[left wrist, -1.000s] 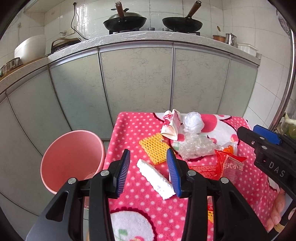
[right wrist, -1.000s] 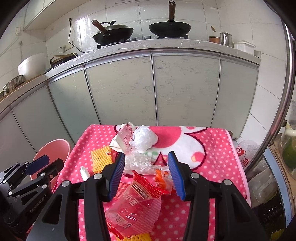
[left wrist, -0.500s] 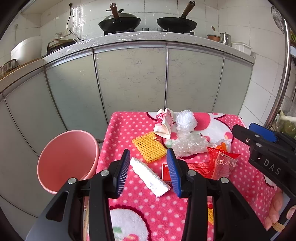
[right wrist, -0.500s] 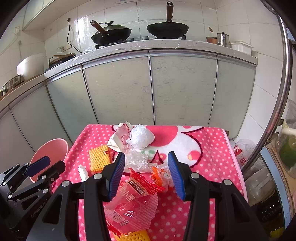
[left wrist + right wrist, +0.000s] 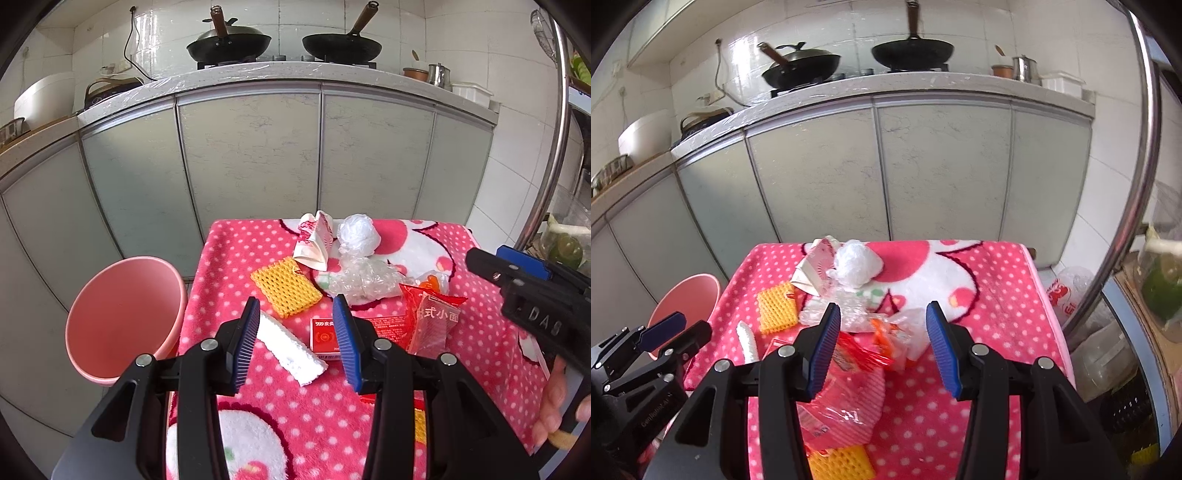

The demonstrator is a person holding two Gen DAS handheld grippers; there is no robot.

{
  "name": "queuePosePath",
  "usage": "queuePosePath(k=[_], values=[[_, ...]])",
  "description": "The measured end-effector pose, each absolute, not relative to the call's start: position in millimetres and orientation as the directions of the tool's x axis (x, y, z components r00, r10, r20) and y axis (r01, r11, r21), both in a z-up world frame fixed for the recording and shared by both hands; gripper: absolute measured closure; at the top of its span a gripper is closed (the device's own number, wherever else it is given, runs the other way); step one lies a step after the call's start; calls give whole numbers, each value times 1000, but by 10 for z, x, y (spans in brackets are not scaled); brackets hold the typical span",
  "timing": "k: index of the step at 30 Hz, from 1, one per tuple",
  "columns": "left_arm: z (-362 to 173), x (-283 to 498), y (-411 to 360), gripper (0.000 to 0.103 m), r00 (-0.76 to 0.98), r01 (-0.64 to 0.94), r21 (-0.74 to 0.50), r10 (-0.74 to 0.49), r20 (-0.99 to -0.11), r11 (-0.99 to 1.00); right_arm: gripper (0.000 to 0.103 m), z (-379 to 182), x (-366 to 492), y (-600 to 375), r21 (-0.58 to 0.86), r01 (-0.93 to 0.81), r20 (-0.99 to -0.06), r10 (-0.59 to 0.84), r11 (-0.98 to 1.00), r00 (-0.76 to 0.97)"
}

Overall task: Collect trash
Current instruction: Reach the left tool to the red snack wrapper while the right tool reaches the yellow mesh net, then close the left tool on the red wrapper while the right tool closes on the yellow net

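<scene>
Trash lies on the pink table (image 5: 236, 243), and with my left gripper (image 5: 298, 341) fingers apart, empty, I should pinch the white foam strip (image 5: 291, 349) gently, then carry it to the pink bin (image 5: 122, 317) at nine o'clock.

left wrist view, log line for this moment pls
left claw: open over white foam strip | right claw: open, empty | pink bin: beside table | trash: uncollected

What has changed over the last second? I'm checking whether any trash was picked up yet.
Nothing was grasped. Both the left gripper and the right gripper pulled back from the trash, still open. The white foam strip, yellow foam net and pink bin stayed put.
</scene>
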State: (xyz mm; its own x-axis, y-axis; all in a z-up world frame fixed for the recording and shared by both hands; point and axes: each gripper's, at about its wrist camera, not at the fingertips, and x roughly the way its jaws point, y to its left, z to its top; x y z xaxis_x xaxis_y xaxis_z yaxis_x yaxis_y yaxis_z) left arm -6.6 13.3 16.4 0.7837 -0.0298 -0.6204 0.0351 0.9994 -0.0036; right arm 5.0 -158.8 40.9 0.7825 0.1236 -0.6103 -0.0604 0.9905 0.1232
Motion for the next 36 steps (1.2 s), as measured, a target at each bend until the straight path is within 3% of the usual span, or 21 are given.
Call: queuePosePath(k=[9, 16, 25, 32, 33, 36], values=[[69, -108, 32, 62, 744, 158, -75, -169, -647, 985, 55, 219, -104, -2029, 230, -50, -642, 190, 972, 743], [39, -181, -308, 62, 685, 340, -98, -318, -656, 935, 55, 45, -125, -2122, 231, -20, -673, 175, 973, 719], [-174, -64, -692, 62, 687, 382, 80, -226, -691, 921, 55, -26, -103, -2103, 218, -32, -687, 177, 975, 705], [-332, 15, -720, 62, 691, 357, 91, -197, -696, 930, 55, -128, -104, -2090, 207, -46, -709, 183, 977, 681], [-334, 9, -714, 64, 696, 354, 88, -199, -690, 931, 55, -152, -103, -2084, 208, -46, -715, 184, 977, 675], [-324, -2, -720, 83, 705, 350, 92, -197, -682, 932, 55, -186, -108, -2060, 206, -52, -724, 188, 977, 664]])
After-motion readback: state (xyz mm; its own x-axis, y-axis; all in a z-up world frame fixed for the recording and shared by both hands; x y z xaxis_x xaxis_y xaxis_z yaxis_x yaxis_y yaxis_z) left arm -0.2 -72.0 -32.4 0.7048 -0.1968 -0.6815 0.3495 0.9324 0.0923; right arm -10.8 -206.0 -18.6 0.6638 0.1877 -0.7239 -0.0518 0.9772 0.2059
